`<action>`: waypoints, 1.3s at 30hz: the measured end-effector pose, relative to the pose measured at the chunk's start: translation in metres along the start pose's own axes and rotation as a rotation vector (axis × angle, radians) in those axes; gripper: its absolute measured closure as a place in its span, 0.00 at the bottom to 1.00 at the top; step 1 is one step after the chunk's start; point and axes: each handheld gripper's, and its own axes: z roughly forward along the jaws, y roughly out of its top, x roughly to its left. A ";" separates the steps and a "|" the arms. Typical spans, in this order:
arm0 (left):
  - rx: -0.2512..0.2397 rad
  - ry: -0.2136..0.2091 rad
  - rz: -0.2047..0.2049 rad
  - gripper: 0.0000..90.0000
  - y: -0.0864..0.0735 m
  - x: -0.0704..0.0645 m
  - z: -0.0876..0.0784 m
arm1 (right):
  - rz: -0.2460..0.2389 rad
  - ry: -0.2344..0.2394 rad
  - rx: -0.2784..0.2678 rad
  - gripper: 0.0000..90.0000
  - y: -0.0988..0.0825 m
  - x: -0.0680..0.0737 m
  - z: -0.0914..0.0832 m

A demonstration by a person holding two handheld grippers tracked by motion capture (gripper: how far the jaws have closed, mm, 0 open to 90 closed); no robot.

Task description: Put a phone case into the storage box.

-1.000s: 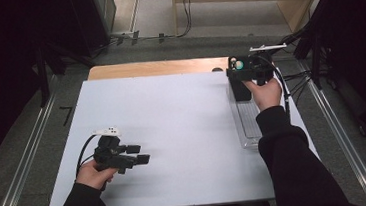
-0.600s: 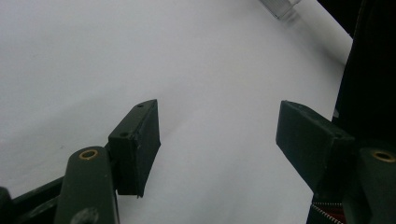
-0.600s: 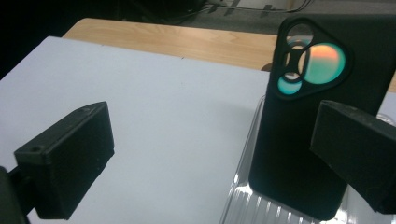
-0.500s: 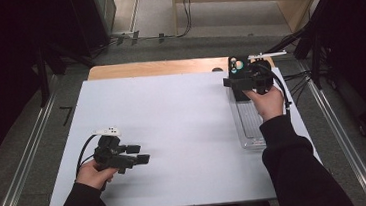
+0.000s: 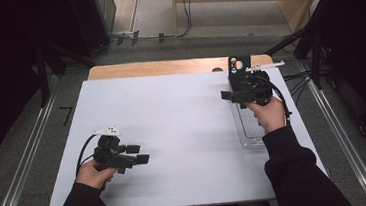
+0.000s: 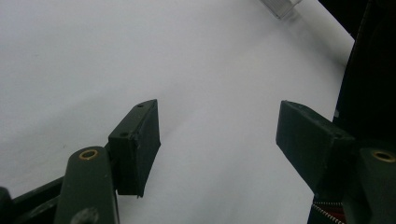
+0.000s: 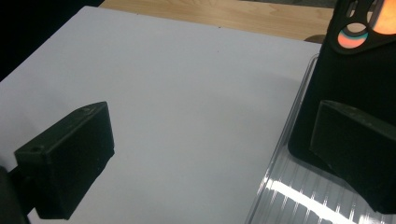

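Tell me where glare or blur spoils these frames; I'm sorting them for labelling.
Right gripper view: a bright glare streak on the clear tray, jaws soft. Left gripper view: the white table looks washed out, featureless. High view: surroundings dark, the table evenly lit.

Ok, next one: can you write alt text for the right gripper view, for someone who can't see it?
The right gripper is open, its two black jaws spread wide with nothing between them, over the edge of a clear ribbed plastic tray. A black phone case with round camera cutouts stands in the tray by the right jaw. The tray rests on a white table.

Bright table (image 5: 173, 134), dark surroundings, tray (image 7: 299, 200) glare
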 end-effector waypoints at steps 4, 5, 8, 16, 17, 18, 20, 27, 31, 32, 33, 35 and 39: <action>0.000 0.000 0.000 0.35 0.000 0.000 0.000 | -0.007 0.017 -0.008 0.05 -0.005 0.003 -0.001; -0.001 0.000 0.000 0.35 0.000 0.000 0.000 | -0.013 0.011 -0.008 0.06 -0.007 0.005 -0.001; 0.000 0.000 0.001 0.35 0.000 0.000 0.000 | -0.034 0.015 0.008 0.06 -0.011 0.010 0.001; -0.003 -0.001 0.001 0.35 0.000 0.000 -0.001 | -0.075 0.063 0.036 0.14 -0.022 0.020 0.003; -0.002 -0.001 0.002 0.35 0.000 0.000 -0.001 | -0.079 0.069 0.033 0.14 -0.023 0.021 0.002; -0.001 -0.001 0.002 0.35 0.000 0.000 -0.001 | -0.081 0.072 0.029 0.14 -0.025 0.022 0.002; -0.003 -0.001 0.002 0.35 0.000 0.000 0.000 | -0.084 0.083 0.025 0.14 -0.027 0.023 0.001; -0.005 -0.001 0.001 0.35 0.000 0.000 -0.002 | -0.131 0.120 0.025 0.17 -0.038 0.028 -0.001; -0.007 -0.005 0.005 0.35 0.000 0.000 -0.002 | -0.160 0.135 0.027 0.19 -0.044 0.032 -0.003; -0.007 -0.004 0.004 0.35 0.000 0.000 -0.002 | -0.158 0.137 0.035 0.19 -0.046 0.033 -0.003; -0.006 -0.005 0.005 0.35 0.000 0.000 -0.002 | -0.160 0.143 0.038 0.19 -0.047 0.033 -0.003; -0.006 -0.004 0.008 0.35 -0.001 0.000 -0.002 | -0.158 0.150 0.045 0.20 -0.051 0.033 -0.003; -0.007 -0.003 0.010 0.35 -0.001 0.000 -0.003 | -0.161 0.163 0.063 0.20 -0.057 0.036 -0.003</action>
